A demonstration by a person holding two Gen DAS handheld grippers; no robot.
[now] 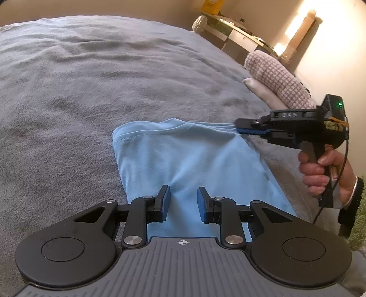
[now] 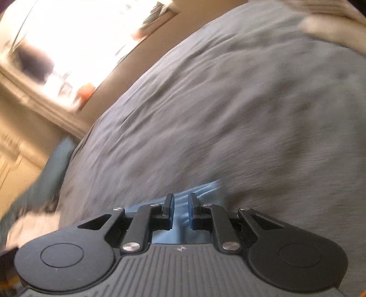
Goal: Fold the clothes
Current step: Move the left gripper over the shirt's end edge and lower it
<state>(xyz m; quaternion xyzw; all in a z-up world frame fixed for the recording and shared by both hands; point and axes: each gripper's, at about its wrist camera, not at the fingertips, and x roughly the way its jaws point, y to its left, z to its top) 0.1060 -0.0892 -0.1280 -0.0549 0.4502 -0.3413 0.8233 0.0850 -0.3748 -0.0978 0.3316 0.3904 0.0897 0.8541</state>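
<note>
Left wrist view: light blue cotton T-shirt (image 1: pixel 189 160) spread part-folded on a wrinkled grey fleece blanket (image 1: pixel 91 91) covering a bed. Left gripper (image 1: pixel 181 202) poised just above the shirt's near end, jaws parted, nothing between them. Right gripper (image 1: pixel 246 126) at the shirt's far right corner, blue-padded jaws clenched on a bunched pinch of the fabric, handle gripped by a person's hand (image 1: pixel 320 171). Beyond the blanket's edge, a pink-and-white checked pillow (image 1: pixel 276 80) lying on a pale plain pillow (image 1: pixel 263 91). Against the cream wall, a glass-topped side table (image 1: pixel 238 32) bearing a yellow box (image 1: pixel 211 5), brightly sunlit.

Right wrist view, motion-blurred: blue cloth (image 2: pixel 196 192) seen between and past the black fingers (image 2: pixel 169 205), grey blanket filling the frame, glaring window (image 2: pixel 75 34) at upper left.
</note>
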